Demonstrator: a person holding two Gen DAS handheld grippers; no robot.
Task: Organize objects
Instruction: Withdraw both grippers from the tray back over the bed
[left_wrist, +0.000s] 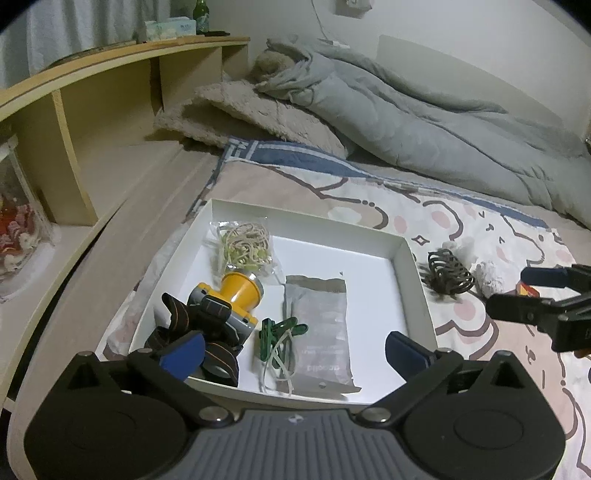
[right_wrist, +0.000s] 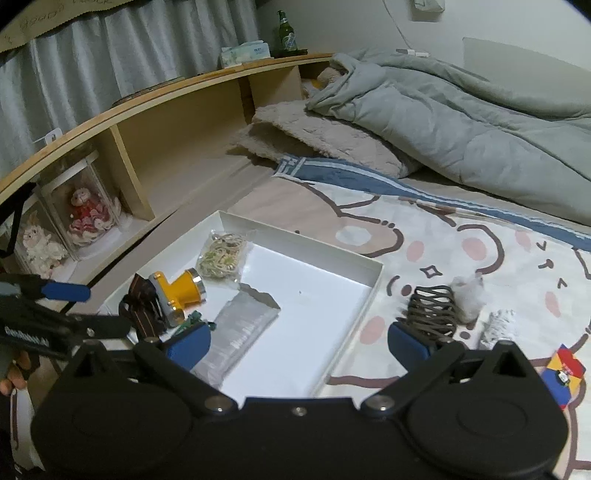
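Note:
A white box (left_wrist: 415, 273) (right_wrist: 365, 295) lies on the bed. It holds a yellow headlamp (left_wrist: 236, 295) (right_wrist: 181, 290), a bag of rubber bands (left_wrist: 245, 242) (right_wrist: 221, 254), a grey pouch (left_wrist: 321, 325) (right_wrist: 243, 325) and green clips with ties (left_wrist: 280, 332). A dark claw hair clip (left_wrist: 448, 273) (right_wrist: 430, 308), white fluffy bits (left_wrist: 489, 277) (right_wrist: 469, 295) and a small red, yellow and blue pack (right_wrist: 563, 373) lie on the sheet to the box's right. My left gripper (left_wrist: 295, 350) is open over the box's near edge. My right gripper (right_wrist: 299, 345) is open and empty, its right finger (right_wrist: 408, 345) near the hair clip.
A wooden bedside shelf (left_wrist: 110, 107) (right_wrist: 177, 136) runs along the left, with figurines in clear cases (right_wrist: 88, 210). A grey quilt (left_wrist: 424, 122) and a beige blanket (left_wrist: 258, 114) are piled at the back of the bed.

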